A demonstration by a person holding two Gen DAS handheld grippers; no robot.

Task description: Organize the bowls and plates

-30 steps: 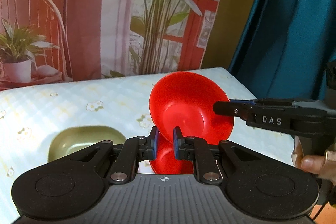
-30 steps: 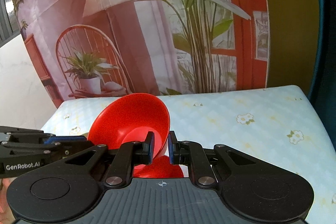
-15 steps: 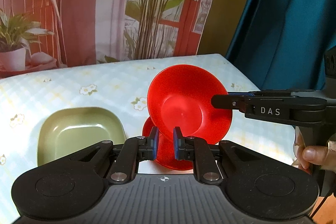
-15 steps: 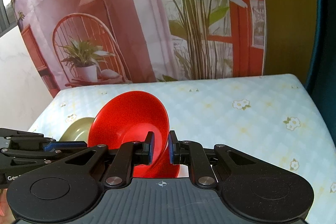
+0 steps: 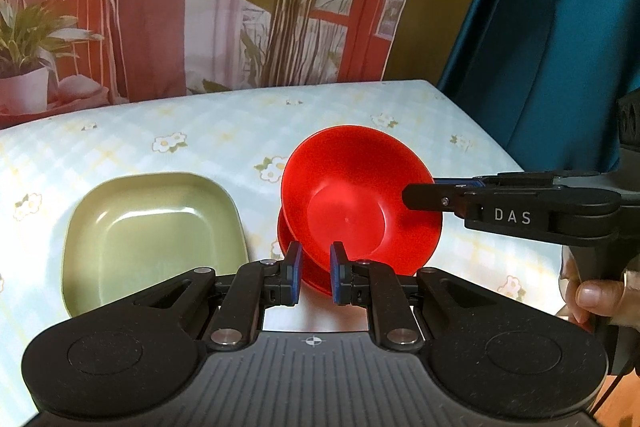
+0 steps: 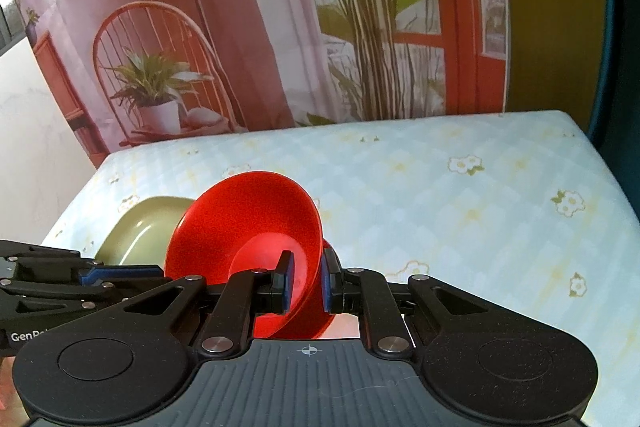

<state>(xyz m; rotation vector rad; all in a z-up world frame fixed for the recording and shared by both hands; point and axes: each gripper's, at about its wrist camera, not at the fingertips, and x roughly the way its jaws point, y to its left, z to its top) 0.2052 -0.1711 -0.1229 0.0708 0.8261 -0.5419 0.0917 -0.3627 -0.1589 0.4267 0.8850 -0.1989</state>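
Note:
My right gripper (image 6: 306,281) is shut on the rim of a red bowl (image 6: 248,227) and holds it tilted just above a second red bowl (image 6: 324,323) on the table. In the left wrist view the held bowl (image 5: 352,203) leans toward me over the lower red bowl (image 5: 290,243), with the right gripper (image 5: 420,193) pinching its right rim. A green square plate (image 5: 152,235) lies on the table to the left; it also shows in the right wrist view (image 6: 140,231). My left gripper (image 5: 314,273) is nearly shut and empty, just in front of the bowls.
The table (image 5: 200,131) has a pale blue flowered cloth. A printed backdrop (image 5: 200,7) stands behind it and a teal curtain (image 5: 540,27) hangs at the right. The table's right edge (image 6: 608,187) runs beside the curtain.
The held red bowl has moved down toward the lower red bowl. The left gripper has risen or pulled back, so the green plate shows in full.

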